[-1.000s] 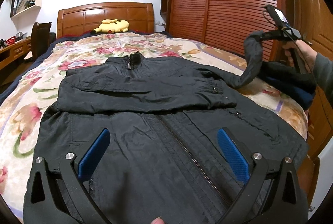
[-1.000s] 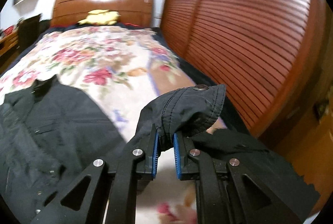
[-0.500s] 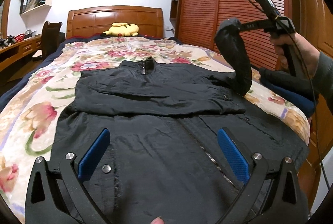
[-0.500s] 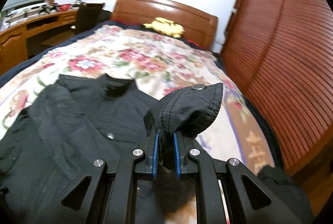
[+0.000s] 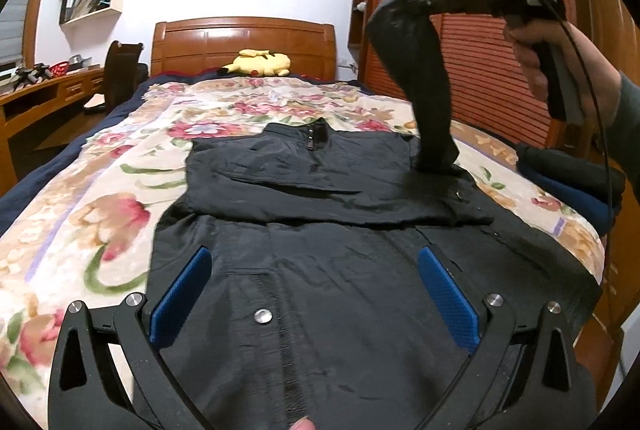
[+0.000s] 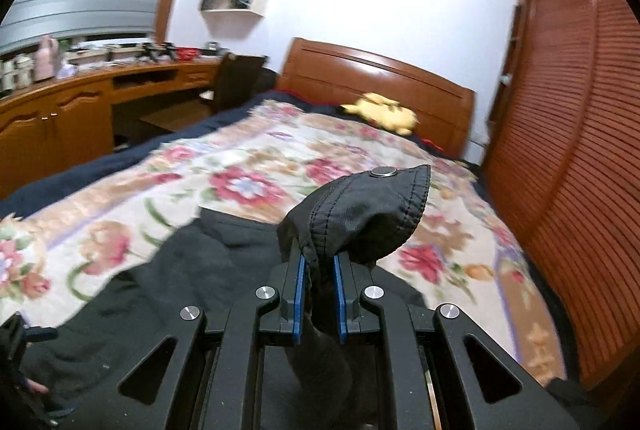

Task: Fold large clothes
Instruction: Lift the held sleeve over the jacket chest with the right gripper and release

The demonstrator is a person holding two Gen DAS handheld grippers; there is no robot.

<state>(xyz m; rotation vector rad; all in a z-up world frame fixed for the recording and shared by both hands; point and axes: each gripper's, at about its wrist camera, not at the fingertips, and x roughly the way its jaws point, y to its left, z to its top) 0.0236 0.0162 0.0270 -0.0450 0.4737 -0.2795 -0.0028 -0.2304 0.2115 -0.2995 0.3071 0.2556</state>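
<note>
A black jacket (image 5: 320,230) lies face up on the floral bedspread (image 5: 100,198), collar toward the headboard, its left sleeve folded across the chest. My left gripper (image 5: 316,294) is open and empty, low over the jacket's lower front. My right gripper (image 6: 318,294) is shut on the cuff (image 6: 360,222) of the jacket's right sleeve. In the left wrist view the right gripper (image 5: 424,0) holds that sleeve (image 5: 424,90) up, so it hangs steeply to the jacket's right shoulder.
A yellow plush toy (image 5: 260,64) lies by the wooden headboard (image 5: 244,42). Folded dark clothes (image 5: 572,182) sit on the bed's right edge beside the louvred wardrobe (image 5: 472,42). A desk (image 6: 72,110) and chair (image 5: 120,78) stand left of the bed.
My right gripper has carried the sleeve cuff up and leftward, from beside the bed to above the jacket's right shoulder. The left gripper stayed open over the hem.
</note>
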